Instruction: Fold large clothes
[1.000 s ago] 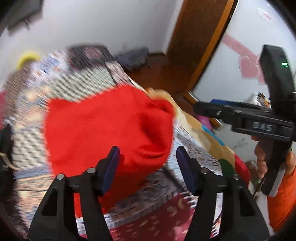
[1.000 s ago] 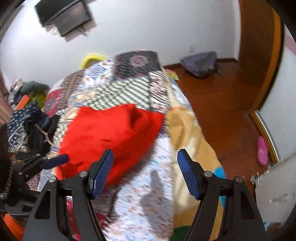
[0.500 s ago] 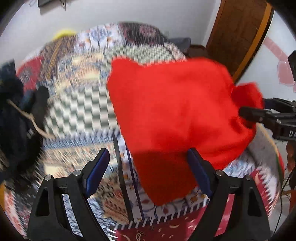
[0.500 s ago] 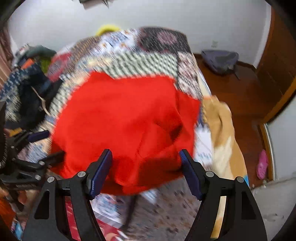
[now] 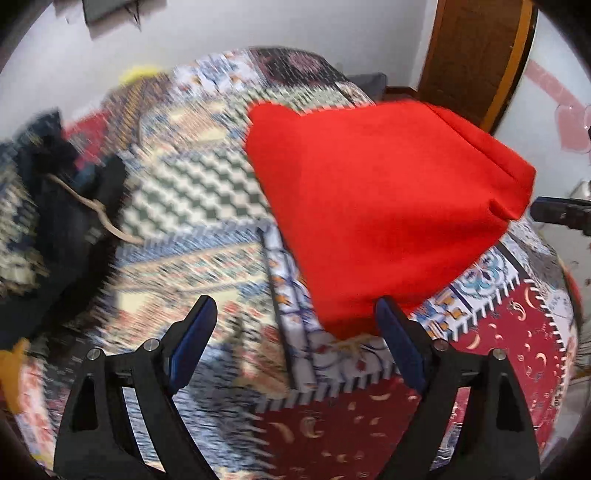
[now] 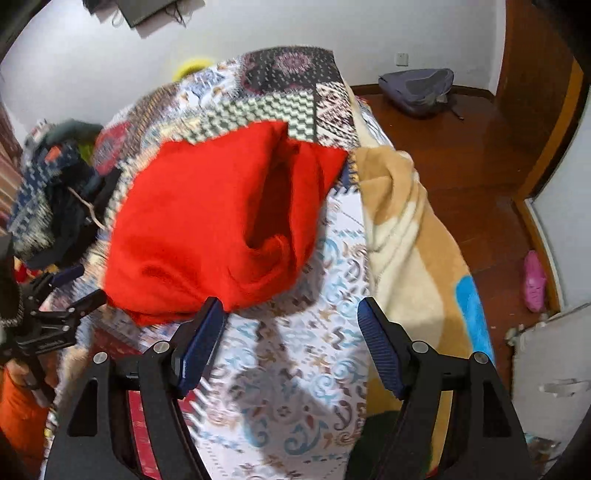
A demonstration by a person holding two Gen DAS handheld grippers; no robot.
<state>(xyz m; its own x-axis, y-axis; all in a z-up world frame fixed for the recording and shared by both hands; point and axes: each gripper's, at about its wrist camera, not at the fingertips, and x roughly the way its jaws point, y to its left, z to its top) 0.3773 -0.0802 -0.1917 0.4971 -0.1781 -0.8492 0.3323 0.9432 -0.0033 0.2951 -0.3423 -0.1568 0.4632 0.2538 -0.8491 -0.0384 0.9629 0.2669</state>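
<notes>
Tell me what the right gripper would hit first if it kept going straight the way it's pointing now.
Most likely the patterned quilt on the bed. The right gripper is open with nothing between its fingers, and bare quilt fills the gap ahead. The red garment lies just up and left of that line, though depth is hard to judge.

garment (image 5: 384,192): plain bright red, no print
bedspread (image 6: 295,369): patchwork; green-and-white checks far, dark medallion patch at the far end, blue and brown scrolls on white near, dark red patch with gold crescents at the near edge
blanket (image 6: 410,236): tan and cream with a blue patch, right of the bedspread
floor (image 6: 461,147): reddish-brown wood
wall (image 6: 258,29): white
clothes pile (image 5: 62,206): dark navy, far left
slipper (image 6: 533,280): pink
</notes>
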